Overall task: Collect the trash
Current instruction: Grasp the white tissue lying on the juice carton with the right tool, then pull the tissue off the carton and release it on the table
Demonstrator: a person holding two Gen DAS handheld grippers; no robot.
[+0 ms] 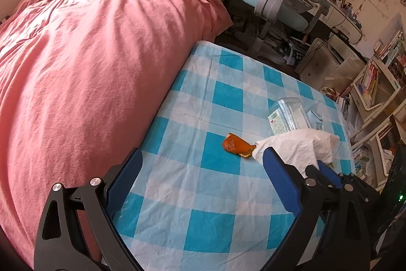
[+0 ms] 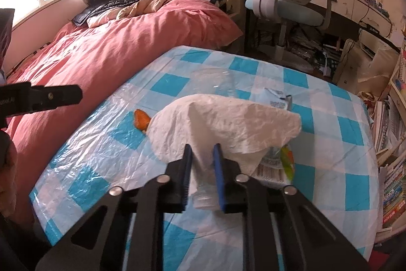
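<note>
Tissue (image 2: pixel 223 123) is pinched in my right gripper (image 2: pixel 203 161), draped over the checked cloth (image 2: pixel 330 123) just right of the orange peel (image 1: pixel 237 145), which lies dead ahead between my left gripper's (image 1: pixel 203 159) spread jaws, nearer that hand.

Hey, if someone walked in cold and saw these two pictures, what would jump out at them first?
Probably the crumpled white tissue, pinched in the right gripper over the blue-and-white checked table cover. Next, the orange peel lying on the cover just left of the tissue, ahead of the open left gripper. Behind it all, the big pink duvet fills the left side.
</note>
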